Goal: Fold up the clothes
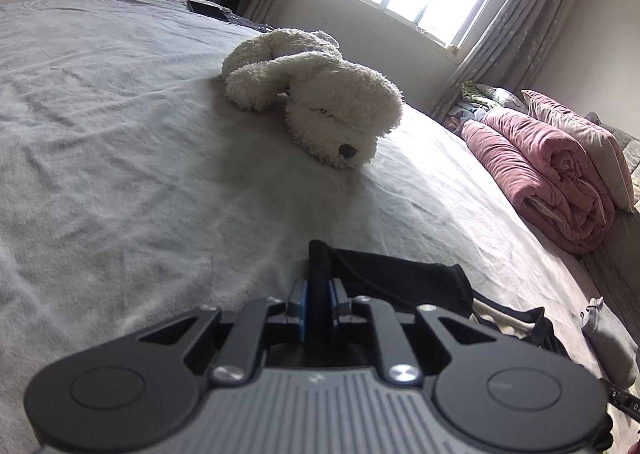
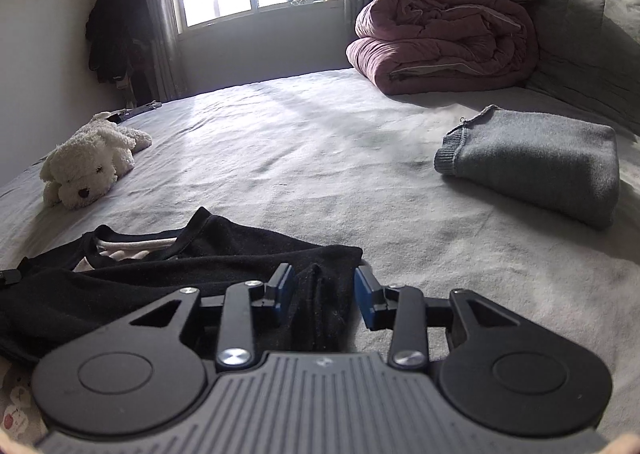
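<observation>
- The bed is covered by a grey sheet.
- A rolled pink quilt is noted at the far right.
- The black garment lies rumpled on the near edge of the sheet.
- A folded grey sweater is set well apart.
- A white plush dog is observed (lying flat).
- The left gripper is clamped on a black fold.
- The right gripper is spread, fabric lying loose between the pads.
</observation>
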Available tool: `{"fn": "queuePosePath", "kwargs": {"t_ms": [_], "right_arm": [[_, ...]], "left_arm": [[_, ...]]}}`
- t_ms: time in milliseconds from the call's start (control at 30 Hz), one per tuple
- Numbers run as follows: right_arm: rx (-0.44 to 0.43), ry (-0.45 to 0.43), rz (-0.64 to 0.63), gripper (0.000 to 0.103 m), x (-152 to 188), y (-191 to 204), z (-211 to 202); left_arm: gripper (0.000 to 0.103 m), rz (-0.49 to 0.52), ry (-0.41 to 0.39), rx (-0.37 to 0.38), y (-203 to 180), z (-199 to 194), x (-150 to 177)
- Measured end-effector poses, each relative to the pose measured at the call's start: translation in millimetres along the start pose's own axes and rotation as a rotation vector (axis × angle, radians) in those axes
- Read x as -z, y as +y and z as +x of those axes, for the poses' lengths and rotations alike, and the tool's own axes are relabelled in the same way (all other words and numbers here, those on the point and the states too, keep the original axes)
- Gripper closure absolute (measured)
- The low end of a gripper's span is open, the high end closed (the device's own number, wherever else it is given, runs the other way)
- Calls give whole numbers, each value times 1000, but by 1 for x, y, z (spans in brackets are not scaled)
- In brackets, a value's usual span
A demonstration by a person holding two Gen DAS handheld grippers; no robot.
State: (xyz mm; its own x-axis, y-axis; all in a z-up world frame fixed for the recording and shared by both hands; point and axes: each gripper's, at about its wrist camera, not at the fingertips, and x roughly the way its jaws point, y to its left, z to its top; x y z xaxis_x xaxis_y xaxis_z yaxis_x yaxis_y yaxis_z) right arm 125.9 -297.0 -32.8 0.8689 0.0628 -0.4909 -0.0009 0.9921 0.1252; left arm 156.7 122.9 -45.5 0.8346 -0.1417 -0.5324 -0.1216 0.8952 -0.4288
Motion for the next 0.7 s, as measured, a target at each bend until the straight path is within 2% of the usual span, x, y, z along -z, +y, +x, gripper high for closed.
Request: {"fn": "queuePosePath", "kwargs": {"t_ms": [100, 133, 167, 200, 367, 467, 567, 700], "right_arm": [[-17, 24, -23, 68, 0, 5, 9], [-13, 37, -28, 75, 1, 7, 12], [-5, 50, -33, 87, 3, 9, 16], [4, 42, -37, 89, 4, 10, 15], [43, -75, -93, 91, 7, 18, -8], [71, -108, -166, 92, 7, 28, -14], [91, -55, -206, 92, 9, 32, -5], [80, 2, -170, 88, 10, 25, 4]], "left_arm": [[92, -1, 6, 8, 0, 2, 0], [92, -1, 8, 10, 1, 3, 1], [92, 0, 6, 10, 1, 3, 1], [93, 2, 5, 10, 1, 3, 1], [95, 25, -15, -2, -3, 0, 3], [96, 17, -26, -1, -2, -2, 3], [96, 32, -24, -7, -4, -2, 4], [96, 30, -17, -8, -2, 0, 3]]}}
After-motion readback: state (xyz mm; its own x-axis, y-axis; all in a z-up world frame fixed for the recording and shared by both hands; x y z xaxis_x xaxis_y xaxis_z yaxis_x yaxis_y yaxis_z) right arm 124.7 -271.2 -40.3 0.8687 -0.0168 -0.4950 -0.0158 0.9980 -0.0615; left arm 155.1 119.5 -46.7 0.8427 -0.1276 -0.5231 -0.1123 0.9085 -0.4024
